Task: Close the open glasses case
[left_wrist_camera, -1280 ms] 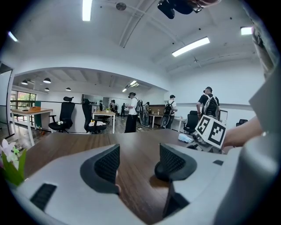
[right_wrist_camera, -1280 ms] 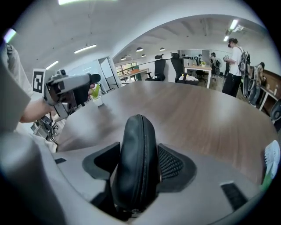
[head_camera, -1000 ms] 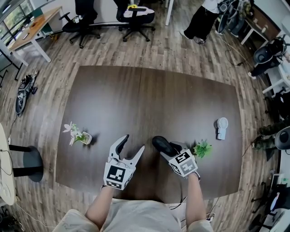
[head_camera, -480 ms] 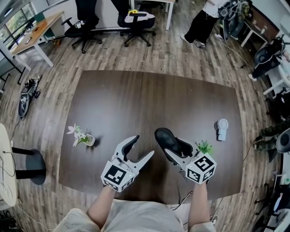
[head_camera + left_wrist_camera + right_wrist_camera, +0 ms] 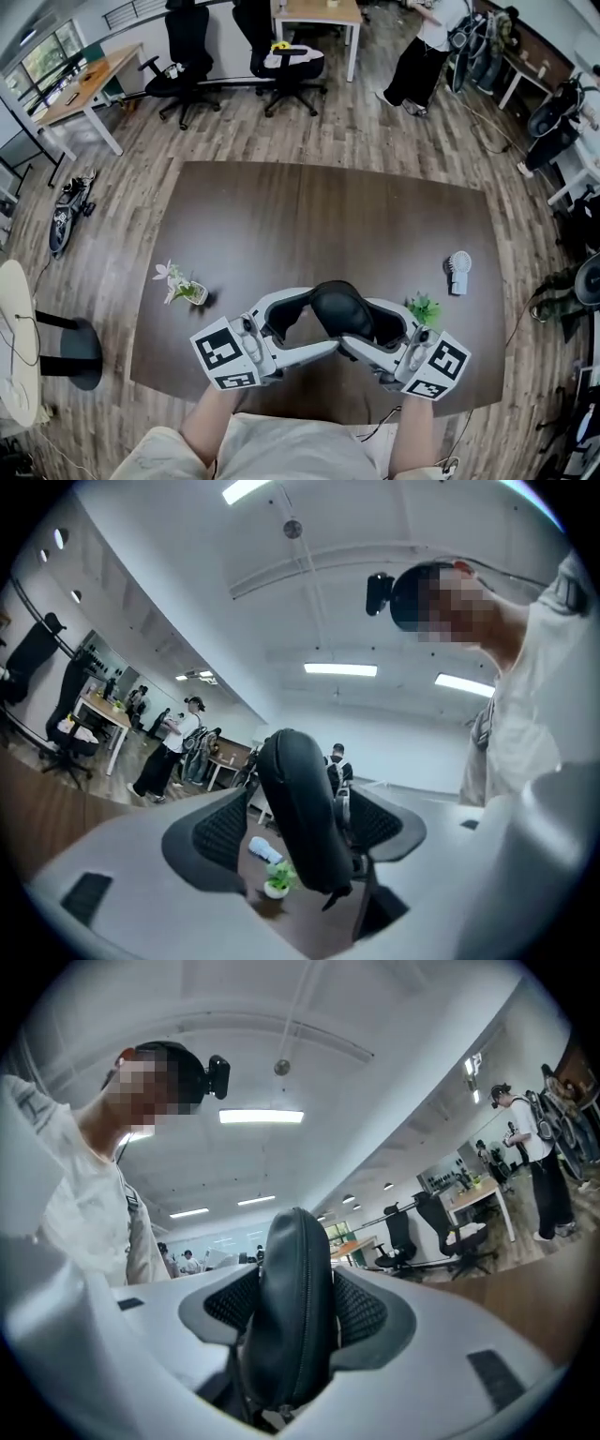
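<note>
The black glasses case (image 5: pixel 339 307) is held up above the dark table (image 5: pixel 309 206), close in front of the person. My right gripper (image 5: pixel 364 323) is shut on it; in the right gripper view both pads (image 5: pixel 370 1312) press the sides of the case (image 5: pixel 292 1307), whose zip line runs along its edge. My left gripper (image 5: pixel 317 321) faces it from the left. Its jaws have just been opening and stand wide on either side of the case (image 5: pixel 295 808), and the left pad (image 5: pixel 220 832) stands clear of the case. A zip pull (image 5: pixel 330 900) hangs below.
A small pot with white flowers (image 5: pixel 183 286) stands at the table's left. A green plant (image 5: pixel 422 307) and a white hand fan (image 5: pixel 457 270) stand at the right. Office chairs (image 5: pixel 286 56), desks and a standing person (image 5: pixel 422 47) are beyond the table.
Both grippers have risen off the table and turned level to face each other. The right one carried the case up; the left one's jaws now straddle the case's end.
</note>
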